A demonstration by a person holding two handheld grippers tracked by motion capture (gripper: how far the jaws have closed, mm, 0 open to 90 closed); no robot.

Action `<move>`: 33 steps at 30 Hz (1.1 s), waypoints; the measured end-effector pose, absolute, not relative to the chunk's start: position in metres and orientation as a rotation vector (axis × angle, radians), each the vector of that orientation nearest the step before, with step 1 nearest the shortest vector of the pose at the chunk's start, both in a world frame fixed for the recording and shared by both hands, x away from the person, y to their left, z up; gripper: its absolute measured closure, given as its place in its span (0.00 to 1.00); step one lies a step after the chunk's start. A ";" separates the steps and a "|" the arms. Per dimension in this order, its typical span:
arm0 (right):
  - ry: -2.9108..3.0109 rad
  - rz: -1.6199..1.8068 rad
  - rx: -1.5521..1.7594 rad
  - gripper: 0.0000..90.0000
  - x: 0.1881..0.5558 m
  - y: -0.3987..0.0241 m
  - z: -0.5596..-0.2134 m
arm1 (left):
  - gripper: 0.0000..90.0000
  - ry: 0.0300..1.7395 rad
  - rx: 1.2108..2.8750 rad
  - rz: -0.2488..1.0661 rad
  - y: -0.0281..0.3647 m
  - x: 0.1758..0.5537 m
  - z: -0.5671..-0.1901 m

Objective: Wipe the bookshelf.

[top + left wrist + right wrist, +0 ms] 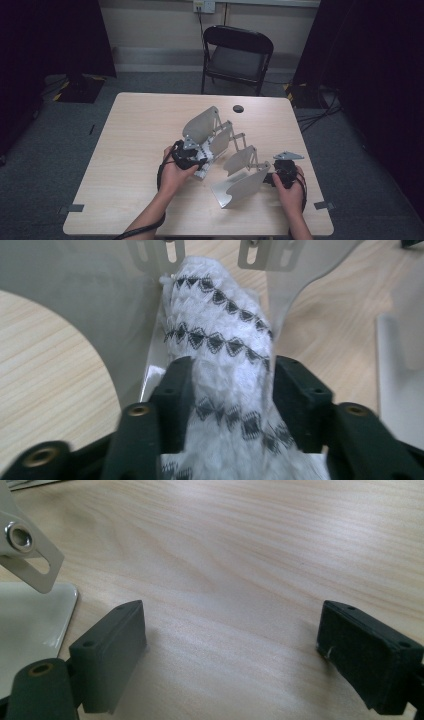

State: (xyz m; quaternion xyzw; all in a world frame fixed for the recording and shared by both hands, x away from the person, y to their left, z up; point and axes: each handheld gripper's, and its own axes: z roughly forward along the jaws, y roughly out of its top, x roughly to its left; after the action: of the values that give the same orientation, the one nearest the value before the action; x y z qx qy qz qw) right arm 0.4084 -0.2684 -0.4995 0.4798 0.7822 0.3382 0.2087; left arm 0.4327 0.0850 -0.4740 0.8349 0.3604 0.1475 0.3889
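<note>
Item: white knitted cloth [220,370], black diamond bands, soft and light (it will bunch and slump, not slip). It sits between the jaws of your left gripper [227,390], lodged among the metal rack's [100,305] smooth curved plates. The pads flank it; I cannot tell whether they press. Take it mid-bundle. Your right gripper [230,650] stands wide apart over bare wooden table [260,545].

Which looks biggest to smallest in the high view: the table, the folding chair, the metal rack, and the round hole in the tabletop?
1. table
2. folding chair, though it stands farther from the camera
3. metal rack
4. round hole
</note>
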 end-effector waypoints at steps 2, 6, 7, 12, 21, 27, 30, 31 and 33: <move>2.176 0.941 1.335 0.13 0.408 -0.268 -0.499 | 0.51 0.916 2.152 0.368 0.081 0.433 -0.483; 2.176 0.941 1.335 0.13 0.408 -0.268 -0.499 | 0.50 0.871 2.174 0.425 0.080 0.431 -0.489; 2.176 0.941 1.335 0.13 0.408 -0.268 -0.499 | 0.54 0.862 2.193 0.444 0.080 0.431 -0.489; 2.177 0.942 1.334 0.13 0.408 -0.268 -0.499 | 0.70 0.863 2.201 0.471 0.080 0.429 -0.489; 2.177 0.942 1.334 0.13 0.408 -0.268 -0.499 | 0.87 0.929 2.214 0.377 0.085 0.425 -0.478; 2.177 0.942 1.334 0.13 0.408 -0.268 -0.499 | 0.88 0.904 2.171 0.377 0.091 0.425 -0.455; 2.177 0.942 1.334 0.13 0.408 -0.268 -0.499 | 0.88 0.902 2.133 0.383 0.093 0.426 -0.440; 2.177 0.942 1.334 0.13 0.408 -0.268 -0.499 | 0.88 0.889 2.122 0.401 0.094 0.427 -0.432; 2.177 0.942 1.334 0.13 0.408 -0.268 -0.499 | 0.88 0.882 2.097 0.412 0.095 0.428 -0.420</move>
State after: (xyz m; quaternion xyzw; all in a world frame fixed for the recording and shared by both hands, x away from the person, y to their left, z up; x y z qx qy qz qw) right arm 0.4083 -0.2683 -0.4995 0.4794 0.7824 0.3384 0.2086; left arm 0.4279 0.0947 -0.4199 0.8302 0.3491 0.1631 0.4029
